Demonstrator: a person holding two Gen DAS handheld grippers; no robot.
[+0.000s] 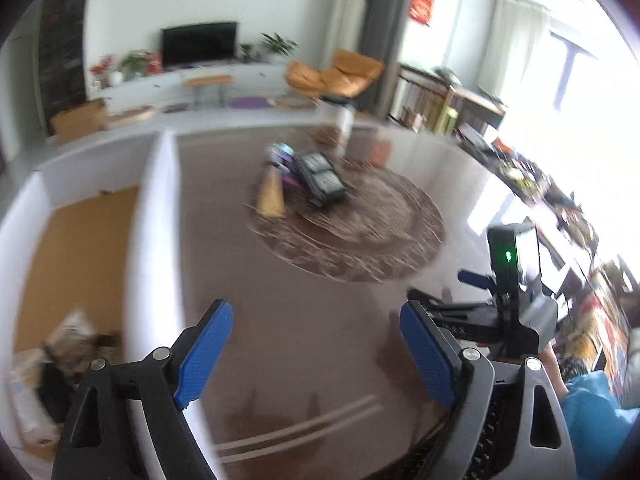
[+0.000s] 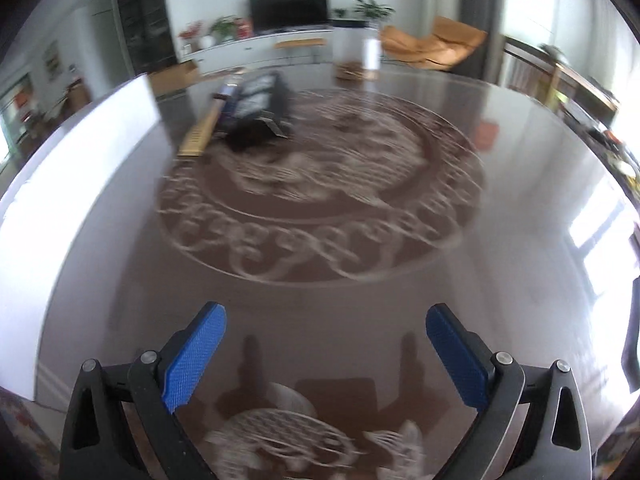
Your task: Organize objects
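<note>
The objects (image 1: 304, 178) to organize lie in a small heap on the brown glossy table (image 1: 304, 340), at the far edge of its round carved ornament (image 1: 360, 236). In my left wrist view the heap is well ahead of my left gripper (image 1: 316, 344): a black packet (image 1: 320, 178) leans over a yellow-brown piece (image 1: 272, 196), with something purple (image 1: 280, 156) behind. My left tongs are released, the blue pads (image 1: 204, 354) stand wide apart and nothing is between them. To the left of them is a white box (image 1: 154, 240) with a cardboard floor, and some blurred items (image 1: 60, 356) lie in its near corner. At the right I see my right gripper (image 1: 424, 300) from the side, with a small green light on its body.

In my right wrist view the same heap (image 2: 252, 114) is far ahead and to the left, near the white box wall (image 2: 80, 152). The black packet (image 2: 262, 102) rests beside a long yellow-brown piece (image 2: 200, 136). My right gripper (image 2: 326, 356) is released too, its pads (image 2: 196, 360) wide apart over bare table (image 2: 320, 312), holding nothing. The picture is blurred.
</note>
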